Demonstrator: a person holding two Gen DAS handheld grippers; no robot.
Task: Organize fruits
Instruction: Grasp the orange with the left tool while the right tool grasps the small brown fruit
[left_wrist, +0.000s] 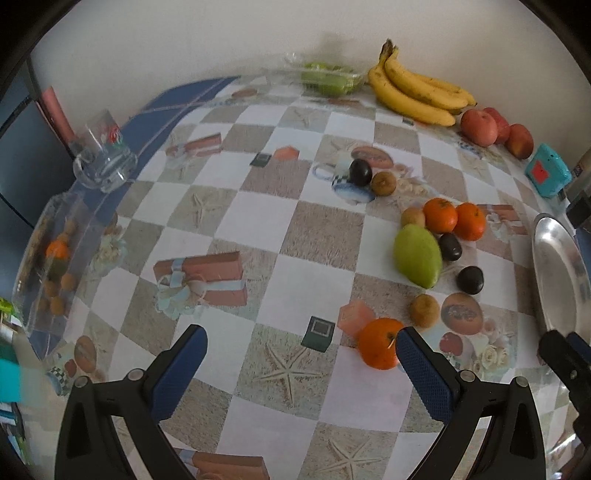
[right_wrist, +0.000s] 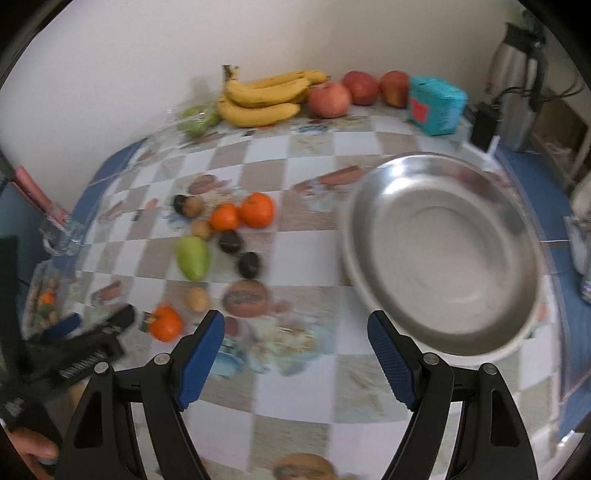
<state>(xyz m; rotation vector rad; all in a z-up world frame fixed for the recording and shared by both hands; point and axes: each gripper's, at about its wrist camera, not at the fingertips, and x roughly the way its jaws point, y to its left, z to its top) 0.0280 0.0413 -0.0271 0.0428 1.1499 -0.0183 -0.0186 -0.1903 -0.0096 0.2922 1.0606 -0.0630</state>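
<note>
**Crowding the tabletop: fruit, bowl and clutter**

Spreading across the checkered tabletop (left_wrist: 258, 206), the steel bowl (right_wrist: 443, 251) sits empty at the right. Bananas (left_wrist: 413, 92) and apples (left_wrist: 480, 127) line the back wall beside a teal box (left_wrist: 548, 171). A green mango (left_wrist: 417, 254) lies among oranges and dark plums mid-table. One orange (left_wrist: 380, 343) touches the left gripper's (left_wrist: 301, 350) right finger; both it and the right gripper (right_wrist: 295, 332) stand apart, holding nothing.
</note>
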